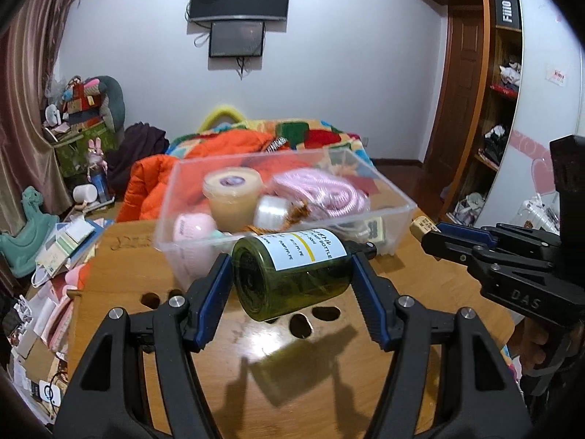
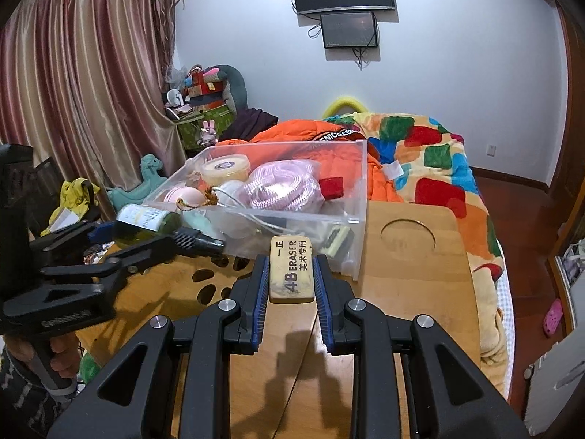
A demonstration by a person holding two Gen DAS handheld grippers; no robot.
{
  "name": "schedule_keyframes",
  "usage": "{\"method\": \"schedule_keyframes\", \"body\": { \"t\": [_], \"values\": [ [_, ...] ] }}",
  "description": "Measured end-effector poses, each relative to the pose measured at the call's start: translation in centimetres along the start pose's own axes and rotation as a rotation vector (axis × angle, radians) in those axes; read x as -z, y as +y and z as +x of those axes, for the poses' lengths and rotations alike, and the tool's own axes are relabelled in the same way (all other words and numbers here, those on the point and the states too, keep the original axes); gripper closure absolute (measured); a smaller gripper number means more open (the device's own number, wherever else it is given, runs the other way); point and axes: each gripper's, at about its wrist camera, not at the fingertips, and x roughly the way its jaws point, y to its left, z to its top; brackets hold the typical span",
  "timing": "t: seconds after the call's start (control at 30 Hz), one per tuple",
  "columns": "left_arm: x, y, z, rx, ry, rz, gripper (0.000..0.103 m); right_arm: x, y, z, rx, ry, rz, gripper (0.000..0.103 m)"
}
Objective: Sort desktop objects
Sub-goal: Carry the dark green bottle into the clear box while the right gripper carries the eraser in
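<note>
Tongs on the left pinch a green bottle lying sideways between their blue pads, its white label up and its black cap pointing right, lifted above the wooden table just in front of the clear plastic box. The right tongs clamp a tan eraser printed "4B ERASER", held over the table near the box's front corner. Inside the box lie a pink coiled cord, a lidded jar, a tape roll and a pink round case.
</note>
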Motion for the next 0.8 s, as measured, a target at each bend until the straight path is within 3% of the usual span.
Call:
{"method": "schedule_keyframes", "body": {
  "t": [0.43,0.8],
  "values": [
    [-2.3,4.7,0.0,-0.015,-0.060,-0.081,0.039,-3.4,0.5,0.3,0.043,-0.040,-0.072,0.081],
    [-2.9,6.5,4.5,-0.012,0.011,-0.113,0.039,-5.4,-1.1,4.1,0.052,-0.010,-0.068,0.081]
  ]
}}
